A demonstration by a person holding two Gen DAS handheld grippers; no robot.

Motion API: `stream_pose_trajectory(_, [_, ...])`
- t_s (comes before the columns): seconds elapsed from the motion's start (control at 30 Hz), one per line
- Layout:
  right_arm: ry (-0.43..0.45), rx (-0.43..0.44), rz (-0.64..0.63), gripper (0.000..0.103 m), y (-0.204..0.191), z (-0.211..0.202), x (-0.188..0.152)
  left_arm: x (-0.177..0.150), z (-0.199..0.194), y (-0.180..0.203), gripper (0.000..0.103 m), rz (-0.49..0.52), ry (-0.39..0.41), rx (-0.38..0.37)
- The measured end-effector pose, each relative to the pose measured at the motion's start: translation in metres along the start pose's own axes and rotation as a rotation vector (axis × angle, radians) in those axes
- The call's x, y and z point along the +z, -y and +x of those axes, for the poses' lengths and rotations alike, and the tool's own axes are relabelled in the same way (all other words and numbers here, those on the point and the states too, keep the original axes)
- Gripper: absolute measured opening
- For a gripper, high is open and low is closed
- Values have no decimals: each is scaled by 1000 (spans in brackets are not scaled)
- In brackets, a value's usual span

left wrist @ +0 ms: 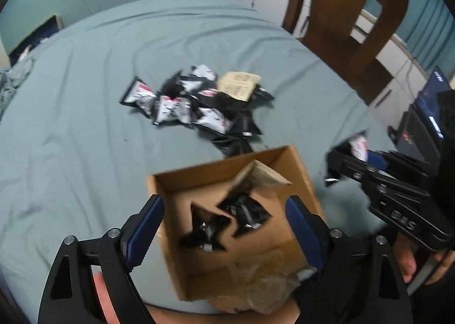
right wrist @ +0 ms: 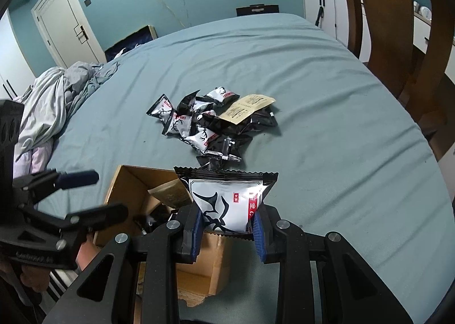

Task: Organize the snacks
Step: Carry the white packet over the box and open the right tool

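Note:
A pile of black-and-white snack packets point(left wrist: 196, 102) with one tan packet point(left wrist: 239, 85) lies on the bed; it also shows in the right wrist view point(right wrist: 210, 125). An open cardboard box point(left wrist: 295, 159) holds two black packets point(left wrist: 224, 221) and a tan one point(left wrist: 261, 176). My left gripper point(left wrist: 224, 233) is open and empty, jaws wide above the box. My right gripper point(right wrist: 227, 224) is shut on a white-and-black snack packet point(right wrist: 227, 199), held by the box's right side point(right wrist: 128, 182). It shows at the right in the left wrist view point(left wrist: 358, 150).
The bed is covered by a teal sheet point(right wrist: 327, 125). Crumpled bedding point(right wrist: 54, 102) lies at the left. A wooden chair point(left wrist: 349, 11) stands at the far right edge. A laptop point(left wrist: 426, 125) sits at the right. Crumpled plastic point(left wrist: 264, 281) lies by the box's near side.

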State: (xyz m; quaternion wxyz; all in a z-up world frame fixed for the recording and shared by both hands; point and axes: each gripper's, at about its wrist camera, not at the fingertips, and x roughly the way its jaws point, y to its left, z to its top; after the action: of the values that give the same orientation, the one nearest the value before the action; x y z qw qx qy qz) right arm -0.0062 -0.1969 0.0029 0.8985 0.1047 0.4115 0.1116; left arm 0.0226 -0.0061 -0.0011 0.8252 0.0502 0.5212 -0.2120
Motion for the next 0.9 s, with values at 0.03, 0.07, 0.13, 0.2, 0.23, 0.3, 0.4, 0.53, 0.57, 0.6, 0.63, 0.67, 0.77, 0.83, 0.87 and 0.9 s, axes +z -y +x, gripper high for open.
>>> stream_pose_trajectory(0.03, [7,5,0,27,0,-1,0,1,1,-3,88,-8,8,39])
stream_pose_trajectory(0.07, [13,10,2,27,-1,-3,1,2,-1,-6,88,-15,24,89])
stream_pose_trajectory(0.13, [22,19,4,27,-1,-4,1,3,-4,-12,88,-16,58,185])
stream_pose_trajectory(0.2, [17,33,-4,27,-4,-3,0,5,-8,-16,88,-18,86,252])
stream_pose_trajectory(0.23, [12,37,-13,27,-6,-2,-1,5,-9,-18,88,-22,97,268])
stream_pose_trajectory(0.3, [3,42,-35,27,-11,-1,-2,7,-13,-22,88,-35,120,279])
stream_pose_trajectory(0.4, [-13,57,-79,27,-19,0,-4,9,-13,-25,88,-43,125,276])
stream_pose_trajectory(0.53, [-30,50,-129,28,-28,2,-6,8,-8,-24,88,-37,109,289])
stream_pose_trajectory(0.57, [-31,54,-138,28,-29,1,-5,8,-6,-24,88,-36,103,289])
stream_pose_trajectory(0.6, [-31,62,-142,28,-30,1,-5,8,-5,-24,88,-37,100,290])
stream_pose_trajectory(0.63, [-31,73,-140,28,-29,0,-5,8,-6,-25,88,-37,100,291])
stream_pose_trajectory(0.67, [-30,78,-135,28,-29,0,-4,8,-7,-25,88,-38,103,293])
stream_pose_trajectory(0.77, [-25,85,-102,43,-24,0,-3,7,-8,-24,88,-37,110,297])
stream_pose_trajectory(0.83, [-13,93,-84,54,-21,-1,-3,7,-8,-24,88,-35,110,302])
stream_pose_trajectory(0.87, [-4,97,-80,61,-21,-2,-4,6,-8,-23,89,-34,109,302])
stream_pose_trajectory(0.9, [6,102,-75,65,-21,-4,-5,6,-7,-23,89,-32,108,303])
